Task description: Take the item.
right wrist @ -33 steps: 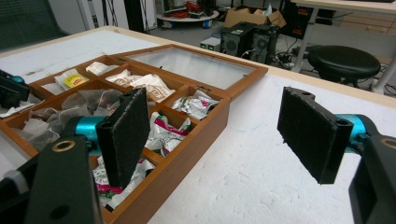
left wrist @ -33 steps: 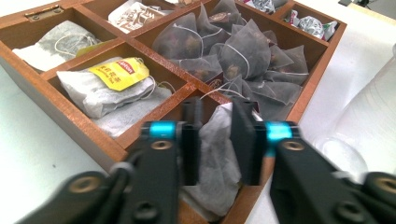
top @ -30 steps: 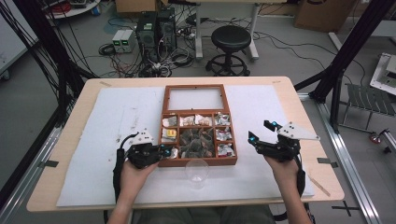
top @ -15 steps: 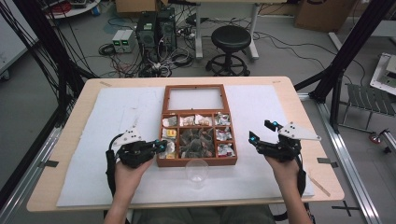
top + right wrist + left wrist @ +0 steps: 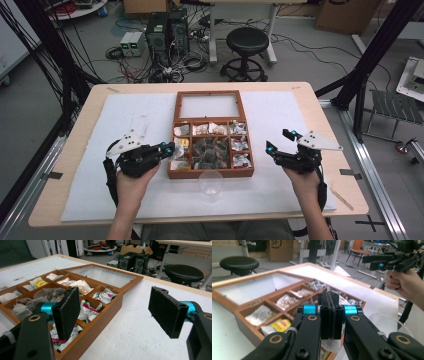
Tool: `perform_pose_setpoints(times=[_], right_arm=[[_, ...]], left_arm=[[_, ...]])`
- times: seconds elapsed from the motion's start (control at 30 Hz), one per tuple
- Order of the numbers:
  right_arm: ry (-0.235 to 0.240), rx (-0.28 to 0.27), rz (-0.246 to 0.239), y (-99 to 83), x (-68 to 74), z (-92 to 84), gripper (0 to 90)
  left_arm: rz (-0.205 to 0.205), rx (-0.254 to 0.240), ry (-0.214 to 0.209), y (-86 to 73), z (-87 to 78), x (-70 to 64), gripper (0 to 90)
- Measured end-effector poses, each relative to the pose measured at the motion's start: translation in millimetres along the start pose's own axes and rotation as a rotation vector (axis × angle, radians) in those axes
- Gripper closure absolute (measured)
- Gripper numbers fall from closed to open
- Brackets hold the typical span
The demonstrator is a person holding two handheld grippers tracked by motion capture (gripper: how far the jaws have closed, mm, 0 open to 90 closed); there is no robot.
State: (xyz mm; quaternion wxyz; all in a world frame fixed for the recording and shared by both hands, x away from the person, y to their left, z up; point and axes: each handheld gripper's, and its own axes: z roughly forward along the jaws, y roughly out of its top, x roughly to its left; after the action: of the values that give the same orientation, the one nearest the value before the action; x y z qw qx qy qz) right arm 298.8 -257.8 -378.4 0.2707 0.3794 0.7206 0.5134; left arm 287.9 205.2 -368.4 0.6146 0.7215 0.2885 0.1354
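Observation:
A wooden tea box (image 5: 210, 173) lies mid-table with its glass lid (image 5: 209, 106) folded back flat; its compartments hold wrapped tea bags, among them a yellow one (image 5: 279, 325). My left gripper (image 5: 167, 147) hovers at the box's left edge, near the front corner, and is shut. In the left gripper view its pads (image 5: 331, 315) press flat together with nothing between them. My right gripper (image 5: 278, 140) is held right of the box, open. Between its wide-apart pads (image 5: 116, 312) I see nothing but the white mat, with the box wall (image 5: 100, 322) just to the left.
A clear plastic cup (image 5: 211, 182) stands on the white mat (image 5: 280, 195) just in front of the box, also visible as a cup (image 5: 387, 322) beside the left jaws. A black stool (image 5: 246, 40) and computers are on the floor beyond the table.
My left gripper has lifted a little and drawn slightly back from the box's left compartments, still shut. The right gripper has kept still.

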Motion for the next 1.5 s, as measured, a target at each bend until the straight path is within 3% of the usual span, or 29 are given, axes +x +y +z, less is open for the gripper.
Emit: perform_pose_setpoints(times=[0.33,0.67,0.93,1.13,1.5], right_arm=[[0.003,0.000,-0.002,0.2,1.5,0.0,26.2],[0.007,-0.001,-0.003,0.6,2.5,-0.4,26.2],[0.007,-0.004,-0.004,1.3,3.4,-0.9,26.2],[0.007,-0.008,-0.003,2.0,3.2,-2.5,26.2],[0.008,-0.013,-0.008,2.4,3.1,-3.7,26.2]], left_arm=[[0.038,-0.059,-0.018,20.2,-4.3,-15.1,88.5],[0.071,-0.114,-0.043,51.7,-9.9,-35.8,88.5],[0.082,-0.140,-0.093,71.8,-8.6,-58.4,88.4],[0.085,-0.143,-0.147,76.3,-3.0,-73.2,88.5],[0.088,-0.103,-0.178,63.4,8.1,-85.3,88.4]])
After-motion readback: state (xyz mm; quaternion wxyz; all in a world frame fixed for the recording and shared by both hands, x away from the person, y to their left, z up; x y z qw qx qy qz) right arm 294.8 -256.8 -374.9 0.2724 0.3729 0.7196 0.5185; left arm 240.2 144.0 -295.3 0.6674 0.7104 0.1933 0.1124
